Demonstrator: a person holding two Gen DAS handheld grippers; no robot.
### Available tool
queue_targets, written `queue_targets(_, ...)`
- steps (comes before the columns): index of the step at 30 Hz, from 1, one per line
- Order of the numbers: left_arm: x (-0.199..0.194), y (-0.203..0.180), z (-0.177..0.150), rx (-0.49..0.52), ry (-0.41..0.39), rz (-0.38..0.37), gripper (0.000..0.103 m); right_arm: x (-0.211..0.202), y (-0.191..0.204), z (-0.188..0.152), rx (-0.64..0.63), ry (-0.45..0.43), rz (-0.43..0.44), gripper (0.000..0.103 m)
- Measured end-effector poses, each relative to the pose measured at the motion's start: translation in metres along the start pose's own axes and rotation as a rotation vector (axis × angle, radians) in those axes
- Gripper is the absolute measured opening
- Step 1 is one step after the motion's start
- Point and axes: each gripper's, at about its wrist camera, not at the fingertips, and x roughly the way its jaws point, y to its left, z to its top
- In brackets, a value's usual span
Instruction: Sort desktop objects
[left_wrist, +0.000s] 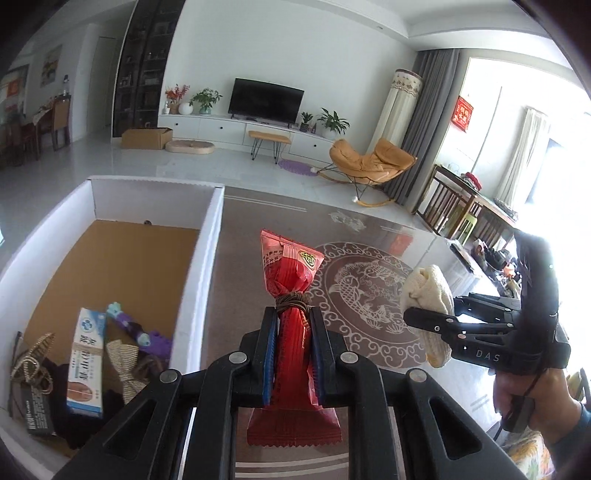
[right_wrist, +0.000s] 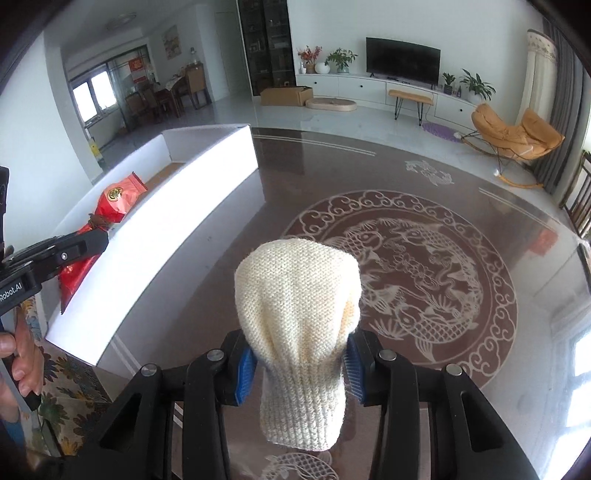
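My left gripper (left_wrist: 293, 325) is clamped tight on a red snack packet (left_wrist: 291, 295), the blue pads pinching it just below a brown cord tied round its waist, so the top of the wrapper fans out above my fingers and the crimped bottom hangs beneath them; the packet is off the table, held upright over the dark patterned tabletop (left_wrist: 369, 295) just to the right of the white box (left_wrist: 199, 258). My right gripper (right_wrist: 299, 360) is closed partway on a cream knitted sock (right_wrist: 299, 295), the pads pressing its narrower ribbed part while the bulky rounded end swells above the fingers and the cuff droops below; it too is lifted clear, above the fish-and-cloud medallion (right_wrist: 424, 273) printed on the table. From the left wrist view the sock shows bunched in the other gripper off to the right, with my right hand (left_wrist: 532, 398) wrapped round the handle. The white box has a brown cardboard floor, and at its near end lie a blue-and-white toothpaste carton (left_wrist: 86, 363), a purple toy piece (left_wrist: 138, 330), a striped bow (left_wrist: 123, 369), a gold bow (left_wrist: 33, 358) and a dark flat packet (left_wrist: 35, 410), all crowded together and touching
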Motion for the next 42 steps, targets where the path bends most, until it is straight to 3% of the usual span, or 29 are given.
queue_targets(3,-0.020,0.053,0.011,-0.041,-0.013,0.111,0.016,-0.001,0.061,0.040,-0.078,-0.067,0.087,0.042)
queue_targets(6,-0.022,0.110,0.005,-0.110,0.030,0.222,0.016,0.009,0.127,0.071,-0.160,-0.091,0.184,0.042)
queue_targets(9,-0.010,0.153,-0.011,-0.151,0.104,0.326,0.016,0.024,0.187,0.087,-0.214,-0.084,0.294,0.042)
queue_targets(12,0.004,0.182,-0.030,-0.188,0.181,0.413,0.018,0.053,0.236,0.086,-0.249,-0.020,0.392,0.046)
queue_targets(13,0.010,0.189,-0.037,-0.203,0.206,0.441,0.022,0.064,0.247,0.082,-0.258,0.002,0.403,0.056)
queue_targets(14,0.014,0.195,-0.042,-0.221,0.228,0.463,0.035,0.078,0.257,0.077,-0.265,0.032,0.405,0.066)
queue_targets(15,0.018,0.197,-0.045,-0.240,0.236,0.472,0.046,0.092,0.265,0.072,-0.269,0.081,0.412,0.087)
queue_targets(16,0.016,0.200,-0.050,-0.257,0.226,0.475,0.065,0.105,0.270,0.067,-0.267,0.129,0.419,0.090)
queue_targets(17,0.011,0.199,-0.053,-0.264,0.199,0.473,0.077,0.112,0.271,0.064,-0.260,0.145,0.421,0.090)
queue_targets(20,-0.001,0.185,-0.051,-0.232,0.118,0.472,0.089,0.106,0.262,0.062,-0.244,0.098,0.408,0.091)
queue_targets(23,-0.013,0.176,-0.045,-0.230,0.072,0.501,0.101,0.090,0.245,0.071,-0.236,0.045,0.344,0.101)
queue_targets(28,-0.028,0.175,-0.041,-0.343,0.046,0.560,0.102,0.080,0.230,0.089,-0.218,0.014,0.199,0.103)
queue_targets(31,-0.036,0.172,-0.046,-0.354,0.018,0.600,0.102,0.084,0.227,0.091,-0.212,0.039,0.116,0.103)
queue_targets(35,-0.046,0.163,-0.049,-0.285,-0.027,0.631,0.102,0.078,0.228,0.089,-0.202,0.035,0.116,0.103)
queue_targets(39,-0.051,0.161,-0.044,-0.227,0.002,0.757,0.102,0.067,0.241,0.086,-0.252,-0.027,0.098,0.103)
queue_targets(42,-0.056,0.165,-0.044,-0.238,0.020,0.737,0.102,0.062,0.247,0.086,-0.271,-0.059,0.096,0.103)
